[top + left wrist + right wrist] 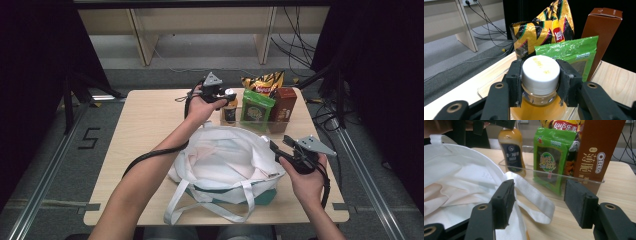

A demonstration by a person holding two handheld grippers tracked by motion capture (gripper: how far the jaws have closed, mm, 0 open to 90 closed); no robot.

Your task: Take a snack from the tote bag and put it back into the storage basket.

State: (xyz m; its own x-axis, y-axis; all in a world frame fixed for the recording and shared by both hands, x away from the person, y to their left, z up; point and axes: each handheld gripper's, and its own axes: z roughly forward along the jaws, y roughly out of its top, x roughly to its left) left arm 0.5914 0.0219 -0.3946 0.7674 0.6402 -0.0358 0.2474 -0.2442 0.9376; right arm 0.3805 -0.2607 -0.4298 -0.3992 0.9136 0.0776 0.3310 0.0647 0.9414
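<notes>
An orange-filled bottle [229,113] with a white cap [541,72] stands upright in a clear tray [529,171] at the table's far side. My left gripper [540,76] is shut on that cap, one jaw on each side; the high view shows the left gripper [220,98] above the bottle. A white tote bag [225,160] lies open in the middle of the table. My right gripper [276,148] hangs open at the bag's right rim. In its own view the right gripper [541,202] has a bag strap [536,197] lying loose between the jaws, with neither pad pressing on it.
In the tray beside the bottle [511,147] stand a green snack packet [257,110], a brown Oreo box [283,107] and a yellow chips bag [264,81]. Bare wooden table [150,125] stretches to the left of the bag. Dark curtains flank both sides.
</notes>
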